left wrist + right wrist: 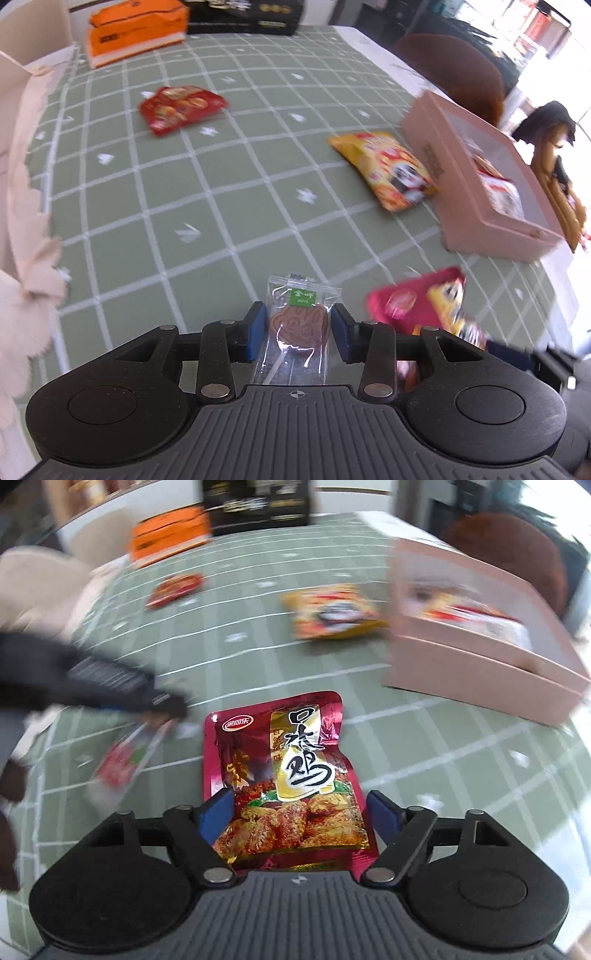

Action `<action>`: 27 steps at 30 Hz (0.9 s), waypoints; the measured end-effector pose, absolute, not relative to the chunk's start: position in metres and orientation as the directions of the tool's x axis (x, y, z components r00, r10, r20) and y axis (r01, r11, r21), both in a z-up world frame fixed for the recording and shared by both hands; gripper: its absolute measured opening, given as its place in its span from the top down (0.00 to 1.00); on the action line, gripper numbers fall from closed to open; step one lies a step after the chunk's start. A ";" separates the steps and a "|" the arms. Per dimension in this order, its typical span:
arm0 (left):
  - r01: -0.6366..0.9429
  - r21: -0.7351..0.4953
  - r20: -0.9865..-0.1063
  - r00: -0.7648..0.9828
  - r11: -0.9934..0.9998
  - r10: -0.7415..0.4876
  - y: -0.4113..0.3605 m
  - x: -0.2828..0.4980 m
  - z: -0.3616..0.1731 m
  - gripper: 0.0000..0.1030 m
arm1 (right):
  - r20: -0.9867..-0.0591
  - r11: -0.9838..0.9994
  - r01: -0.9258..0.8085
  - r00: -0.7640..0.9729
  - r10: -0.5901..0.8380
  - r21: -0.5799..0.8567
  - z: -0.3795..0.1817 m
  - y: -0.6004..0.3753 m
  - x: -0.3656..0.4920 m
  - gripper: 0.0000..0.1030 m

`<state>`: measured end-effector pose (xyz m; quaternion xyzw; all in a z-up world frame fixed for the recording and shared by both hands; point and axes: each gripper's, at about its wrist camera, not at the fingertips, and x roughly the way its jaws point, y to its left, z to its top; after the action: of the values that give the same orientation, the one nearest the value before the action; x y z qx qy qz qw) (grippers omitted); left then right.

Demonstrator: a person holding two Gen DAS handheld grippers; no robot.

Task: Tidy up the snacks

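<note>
The left gripper (298, 328) pinched a wrapped lollipop (297, 328) above the table's near edge; the right gripper (300, 814) clamped a maroon chicken packet (284, 775). Only the left view sharply showed the pink box (480, 206) at the table's right edge.

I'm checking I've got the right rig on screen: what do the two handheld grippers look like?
Both look alike. The left gripper and right gripper each have a ribbed dark grey body with a small crosshair mark, two round black discs, black linkage arms with silver pivot pins, and blue pads. No cables or sleeves show.
</note>
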<state>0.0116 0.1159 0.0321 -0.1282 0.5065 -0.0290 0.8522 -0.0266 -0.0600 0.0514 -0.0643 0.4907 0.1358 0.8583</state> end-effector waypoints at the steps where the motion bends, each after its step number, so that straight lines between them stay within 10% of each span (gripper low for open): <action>1: -0.064 -0.252 -0.855 0.482 0.966 -0.191 0.110 0.009 0.032 0.57 | -0.859 0.963 -0.270 0.489 0.153 0.018 0.053 -0.070 -0.026 0.27; 11: 0.057 -0.225 -0.858 0.461 0.973 -0.226 0.059 -0.006 0.031 0.57 | -0.865 0.998 -0.059 0.499 0.061 0.037 0.050 -0.152 -0.020 0.21; 18: 0.059 -0.213 -0.855 0.471 0.975 -0.215 0.057 -0.011 0.030 0.57 | -0.861 0.992 -0.124 0.504 0.070 0.008 0.038 -0.144 -0.022 0.00; 27: 0.069 -0.224 -0.844 0.484 0.972 -0.229 0.060 -0.016 0.030 0.56 | -0.860 0.978 -0.209 0.500 0.104 -0.003 0.037 -0.140 -0.008 0.00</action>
<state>-0.0165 0.0604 0.0298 -0.0797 0.5002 -0.0868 0.8578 -0.0081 -0.1402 0.0373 -0.0534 0.4919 0.0904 0.8643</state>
